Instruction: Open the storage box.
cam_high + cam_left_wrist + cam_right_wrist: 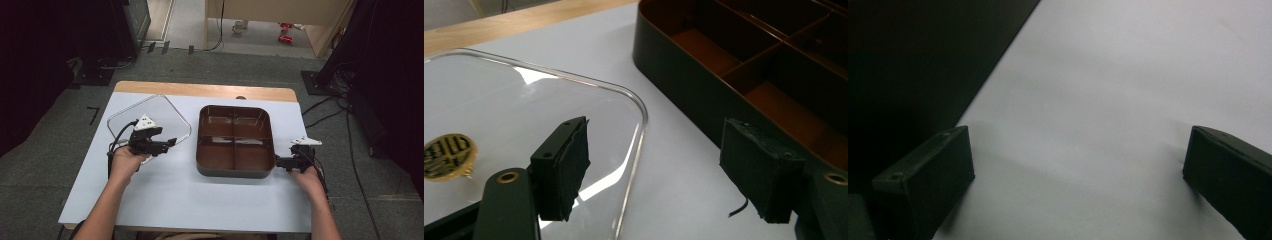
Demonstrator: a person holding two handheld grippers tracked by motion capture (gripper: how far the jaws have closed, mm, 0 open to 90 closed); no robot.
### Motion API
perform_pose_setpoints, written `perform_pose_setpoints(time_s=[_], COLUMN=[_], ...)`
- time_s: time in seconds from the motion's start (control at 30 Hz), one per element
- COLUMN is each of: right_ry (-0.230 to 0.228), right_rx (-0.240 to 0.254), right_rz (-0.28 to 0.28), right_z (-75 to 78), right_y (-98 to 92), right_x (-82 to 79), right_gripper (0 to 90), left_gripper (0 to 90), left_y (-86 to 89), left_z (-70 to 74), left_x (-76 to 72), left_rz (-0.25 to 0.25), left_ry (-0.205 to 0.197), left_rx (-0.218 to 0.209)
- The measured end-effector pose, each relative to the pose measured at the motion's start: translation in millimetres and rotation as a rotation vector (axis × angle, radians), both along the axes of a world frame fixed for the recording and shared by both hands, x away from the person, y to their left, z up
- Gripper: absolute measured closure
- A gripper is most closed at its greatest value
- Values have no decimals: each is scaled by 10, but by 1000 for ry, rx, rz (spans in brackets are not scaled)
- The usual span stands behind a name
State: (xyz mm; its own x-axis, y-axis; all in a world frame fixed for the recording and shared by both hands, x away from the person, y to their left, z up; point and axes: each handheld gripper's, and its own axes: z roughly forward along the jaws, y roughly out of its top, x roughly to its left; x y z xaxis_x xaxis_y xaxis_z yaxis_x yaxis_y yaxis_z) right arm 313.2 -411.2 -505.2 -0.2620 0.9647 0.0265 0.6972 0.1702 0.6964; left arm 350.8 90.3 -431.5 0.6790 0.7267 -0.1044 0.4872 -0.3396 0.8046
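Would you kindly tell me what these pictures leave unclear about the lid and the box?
- Gold sticker on the clear lid: its print is blurred in the left gripper view.
- Compartment box: the top edge cuts off its far side in the left gripper view; in the right gripper view it is a dark, featureless wall.
- Near compartment floors: hidden by the box's front wall in the high view.

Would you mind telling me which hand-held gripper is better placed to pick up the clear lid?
Left. The left hand-held gripper is open over the clear lid; the right hand-held gripper sits beyond the tray.
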Motion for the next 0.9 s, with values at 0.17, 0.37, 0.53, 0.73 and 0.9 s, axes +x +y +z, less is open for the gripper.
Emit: perform_pose_setpoints(time_s=[0.17,0.37,0.53,0.73,0.9], right_ry=[0,0,0,0,0], right_rx=[0,0,0,0,-1], right_rz=[0,0,0,0,0], right_z=[0,0,0,0,0], right_y=[0,0,0,0,0], right_x=[0,0,0,0,0], right_gripper=[0,0,0,0,0], left_gripper=[271,269,269,267,266], left_y=[-93,-213,-312,-448,-553], left_z=[-55,-132,-196,-283,-377], left_x=[-106,-218,-287,-352,-369], left_rz=[-25,-72,-109,-158,-195], left_ry=[-19,-20,-17,-7,23], left_rx=[13,17,31,63,101])
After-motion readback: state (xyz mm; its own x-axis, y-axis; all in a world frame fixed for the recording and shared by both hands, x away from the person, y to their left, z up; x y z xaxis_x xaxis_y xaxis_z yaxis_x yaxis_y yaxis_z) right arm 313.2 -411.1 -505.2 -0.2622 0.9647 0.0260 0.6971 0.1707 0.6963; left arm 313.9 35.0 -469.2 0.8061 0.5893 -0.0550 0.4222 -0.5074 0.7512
